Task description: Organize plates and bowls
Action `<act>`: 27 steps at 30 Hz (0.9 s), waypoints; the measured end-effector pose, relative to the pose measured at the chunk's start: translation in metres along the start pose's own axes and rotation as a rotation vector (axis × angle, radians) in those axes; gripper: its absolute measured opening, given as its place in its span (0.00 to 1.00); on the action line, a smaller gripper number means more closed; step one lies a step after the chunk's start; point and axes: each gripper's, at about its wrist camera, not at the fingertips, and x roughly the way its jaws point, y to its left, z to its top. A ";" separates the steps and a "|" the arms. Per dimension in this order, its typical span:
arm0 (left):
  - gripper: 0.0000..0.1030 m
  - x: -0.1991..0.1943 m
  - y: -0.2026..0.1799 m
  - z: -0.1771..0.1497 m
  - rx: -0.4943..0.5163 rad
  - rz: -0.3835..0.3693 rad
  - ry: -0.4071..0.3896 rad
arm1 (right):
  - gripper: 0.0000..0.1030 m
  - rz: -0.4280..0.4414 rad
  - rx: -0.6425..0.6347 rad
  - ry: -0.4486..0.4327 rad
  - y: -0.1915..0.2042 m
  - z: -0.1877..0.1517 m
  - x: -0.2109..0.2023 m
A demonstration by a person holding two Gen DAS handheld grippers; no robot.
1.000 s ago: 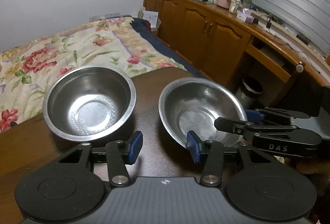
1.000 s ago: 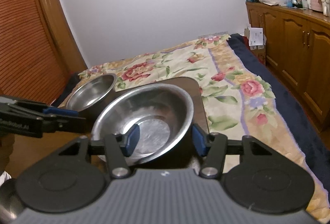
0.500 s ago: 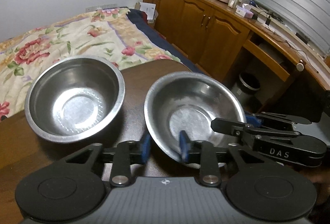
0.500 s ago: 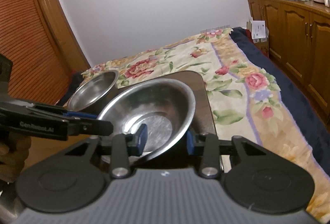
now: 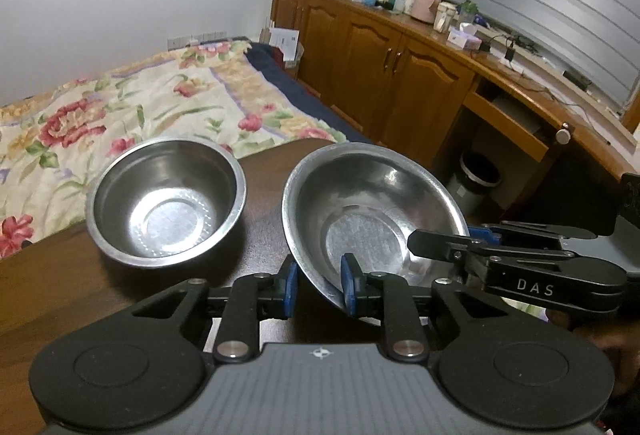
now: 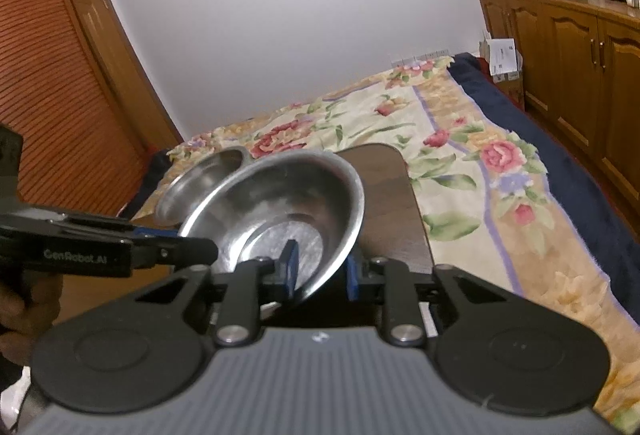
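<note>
A wide steel bowl (image 5: 368, 211) is lifted and tilted above the dark wooden table (image 5: 60, 283). My left gripper (image 5: 318, 287) is shut on its near rim. My right gripper (image 6: 320, 275) is shut on the opposite rim of the same bowl (image 6: 280, 211). A second, deeper steel bowl (image 5: 166, 201) stands upright on the table to the left; in the right wrist view it (image 6: 200, 181) lies behind the held bowl. The right gripper's arm (image 5: 520, 267) shows at the right of the left wrist view, and the left gripper's arm (image 6: 100, 251) shows at the left of the right wrist view.
A bed with a floral cover (image 5: 140, 103) lies beyond the table. Wooden cabinets (image 5: 400, 75) with clutter on top run along the right wall. A small bin (image 5: 476, 179) stands under the desk. A slatted wooden wardrobe (image 6: 52, 95) is at the left.
Both grippers have closed onto the wide bowl's rim from opposite sides. The bowl has risen off the table and tilted.
</note>
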 end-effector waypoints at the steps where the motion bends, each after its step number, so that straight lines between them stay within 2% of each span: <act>1: 0.24 -0.005 -0.001 -0.001 0.001 0.000 -0.006 | 0.25 0.001 -0.003 -0.004 0.002 0.000 -0.002; 16: 0.24 -0.075 -0.011 -0.014 0.028 -0.003 -0.112 | 0.25 0.008 -0.045 -0.073 0.039 0.004 -0.042; 27: 0.25 -0.114 -0.018 -0.039 0.044 -0.007 -0.160 | 0.25 0.006 -0.068 -0.124 0.065 -0.005 -0.070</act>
